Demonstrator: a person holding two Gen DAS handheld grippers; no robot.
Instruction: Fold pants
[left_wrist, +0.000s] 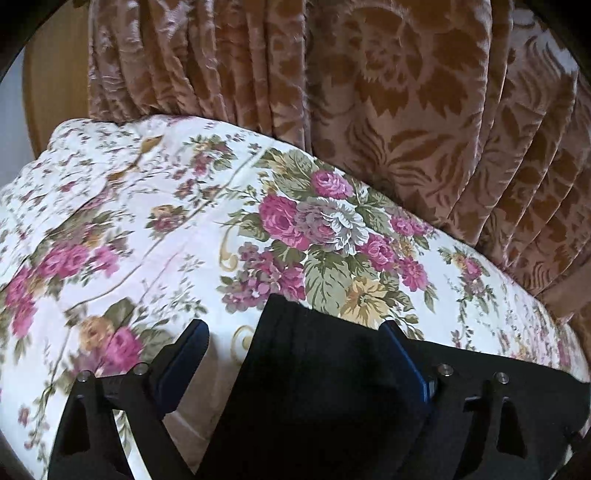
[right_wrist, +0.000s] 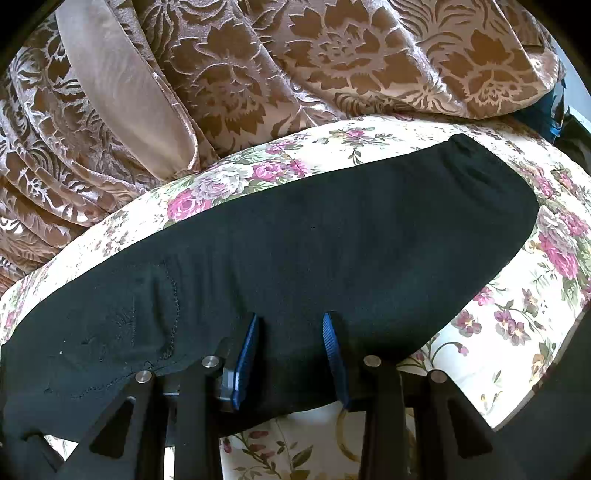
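Pants (right_wrist: 295, 240) lie flat across the flowered bedspread (left_wrist: 147, 229), left tongs (left_wrist: 295, 343) spread wide over one dark end, right tongs (right_wrist: 290, 332) part-open astride the near edge, pinching nothing, so both should probably bite cloth squarely before lifting.

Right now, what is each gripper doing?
Left gripper: open, black pants between the fingers, not pinched.
Right gripper: part open over the pants, gripping nothing.
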